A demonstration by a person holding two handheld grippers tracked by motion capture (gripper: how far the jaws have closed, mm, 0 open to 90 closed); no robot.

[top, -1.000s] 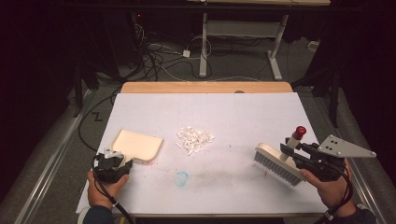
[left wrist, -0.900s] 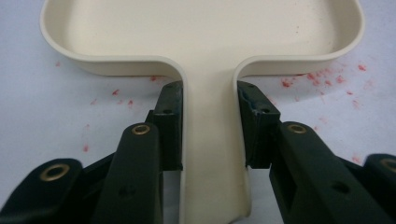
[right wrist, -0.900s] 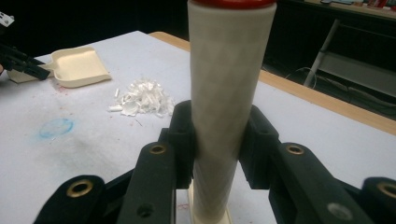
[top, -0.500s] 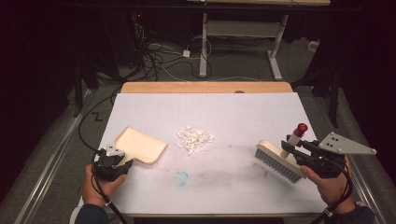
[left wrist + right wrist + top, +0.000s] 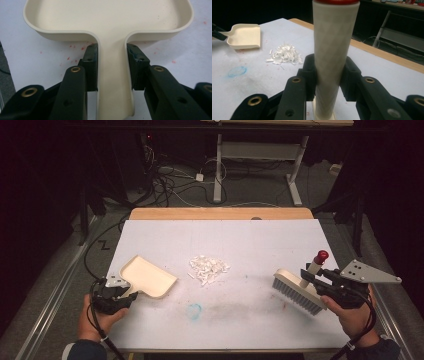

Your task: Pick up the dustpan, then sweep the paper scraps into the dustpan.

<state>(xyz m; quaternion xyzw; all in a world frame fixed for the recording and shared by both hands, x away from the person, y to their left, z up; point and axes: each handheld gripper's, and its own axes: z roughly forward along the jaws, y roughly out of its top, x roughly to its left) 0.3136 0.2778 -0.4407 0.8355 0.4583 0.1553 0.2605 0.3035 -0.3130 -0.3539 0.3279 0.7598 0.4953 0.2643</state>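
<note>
The left gripper (image 5: 116, 292) sits at the near left of the counter (image 5: 250, 240); its fingers (image 5: 90, 66) are squeezed tight on the handle of a cream dustpan (image 5: 147, 276); the pan part lies flat on the white top and its open edge faces the middle. The right gripper (image 5: 312, 277) is at the near right; its fingers (image 5: 309, 72) are closed on the white handle of a brush (image 5: 298, 290); the handle stands up and has a red tip; the grey bristles point down toward the counter, but you cannot tell if they touch it. A little pile of white scraps (image 5: 207, 268) sits in the middle, between the dustpan and the brush, and apart from both; a faint blue ring (image 5: 194, 310) marks the top nearer the person.
</note>
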